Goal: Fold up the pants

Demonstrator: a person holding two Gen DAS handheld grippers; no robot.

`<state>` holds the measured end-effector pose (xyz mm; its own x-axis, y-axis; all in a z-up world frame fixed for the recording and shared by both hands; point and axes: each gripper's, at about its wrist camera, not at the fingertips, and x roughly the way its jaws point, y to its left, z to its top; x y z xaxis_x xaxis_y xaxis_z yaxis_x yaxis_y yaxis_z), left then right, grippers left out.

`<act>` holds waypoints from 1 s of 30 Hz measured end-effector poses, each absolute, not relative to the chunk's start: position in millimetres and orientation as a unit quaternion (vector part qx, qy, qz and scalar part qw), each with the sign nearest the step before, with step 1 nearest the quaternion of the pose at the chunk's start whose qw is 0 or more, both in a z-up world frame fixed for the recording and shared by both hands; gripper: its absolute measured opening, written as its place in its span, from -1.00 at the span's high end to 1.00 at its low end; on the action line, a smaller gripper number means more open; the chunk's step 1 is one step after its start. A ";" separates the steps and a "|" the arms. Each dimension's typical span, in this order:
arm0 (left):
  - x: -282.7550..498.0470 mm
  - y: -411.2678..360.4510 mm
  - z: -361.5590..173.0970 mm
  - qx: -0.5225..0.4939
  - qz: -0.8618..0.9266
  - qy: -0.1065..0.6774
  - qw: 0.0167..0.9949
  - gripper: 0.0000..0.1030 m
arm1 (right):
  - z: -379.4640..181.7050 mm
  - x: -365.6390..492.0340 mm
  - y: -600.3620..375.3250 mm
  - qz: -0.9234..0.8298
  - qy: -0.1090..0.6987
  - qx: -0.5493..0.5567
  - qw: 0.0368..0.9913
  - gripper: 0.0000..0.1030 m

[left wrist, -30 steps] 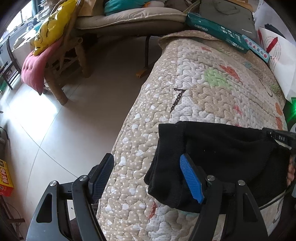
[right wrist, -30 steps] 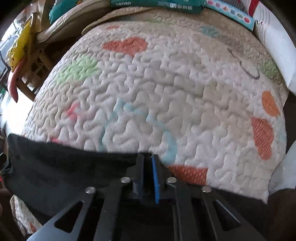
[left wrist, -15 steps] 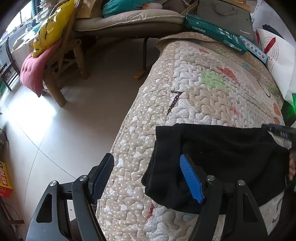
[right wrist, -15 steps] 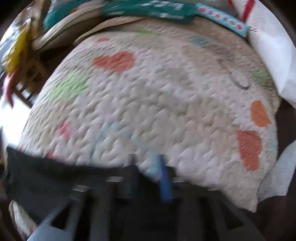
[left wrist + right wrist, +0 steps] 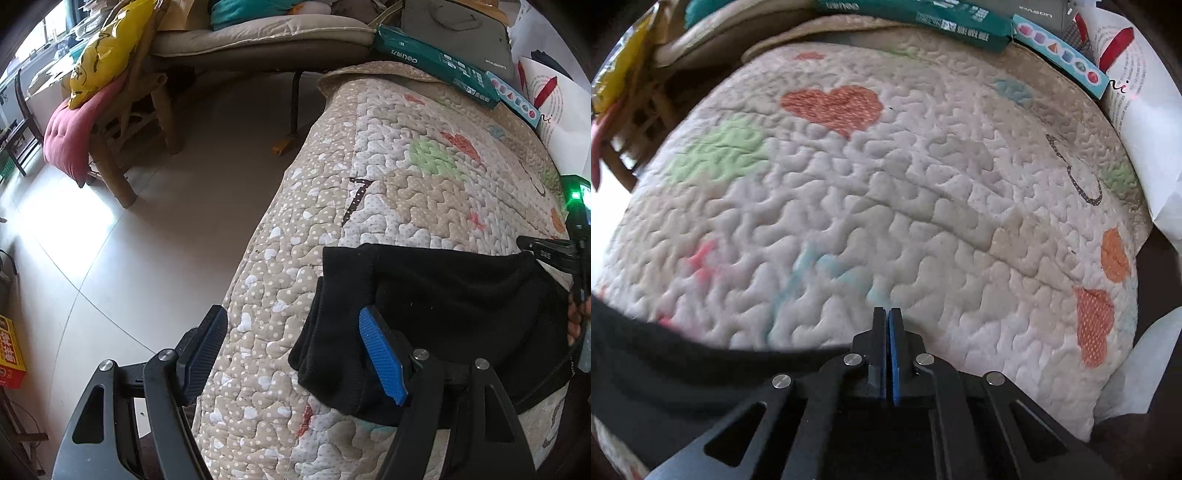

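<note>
Black pants (image 5: 454, 306) lie folded into a thick bundle on the patchwork quilt (image 5: 399, 192), near its front edge. My left gripper (image 5: 299, 347) hangs open above the bundle's left end. Its blue right pad (image 5: 382, 356) is over the cloth and its left finger (image 5: 207, 339) over the quilt's side; neither presses anything. In the right wrist view my right gripper (image 5: 888, 317) is shut with nothing between its pads, its tips over bare quilt (image 5: 886, 192) just past the pants' edge (image 5: 672, 373). The left wrist view shows that gripper (image 5: 539, 249) at the bundle's right end.
The quilt drops to a tiled floor (image 5: 140, 251) on the left. A wooden chair with a pink cushion (image 5: 70, 140) and a yellow bag (image 5: 107, 48) stands there. A green box (image 5: 436, 59) lies along the quilt's far edge, with a white paper bag (image 5: 1137, 122) on the right.
My right gripper, earlier shut at the pants' edge, opened, moved forward off the cloth and shut again empty. The bundle's right end has settled. My left gripper stayed as it was.
</note>
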<state>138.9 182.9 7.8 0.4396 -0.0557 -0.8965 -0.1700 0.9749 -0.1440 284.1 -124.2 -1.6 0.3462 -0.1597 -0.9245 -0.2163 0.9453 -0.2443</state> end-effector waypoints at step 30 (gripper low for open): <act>118.7 226.1 -11.8 -0.279 0.015 0.527 0.803 -0.42 | 18.6 247.8 70.2 0.335 0.579 -0.131 0.732 -0.27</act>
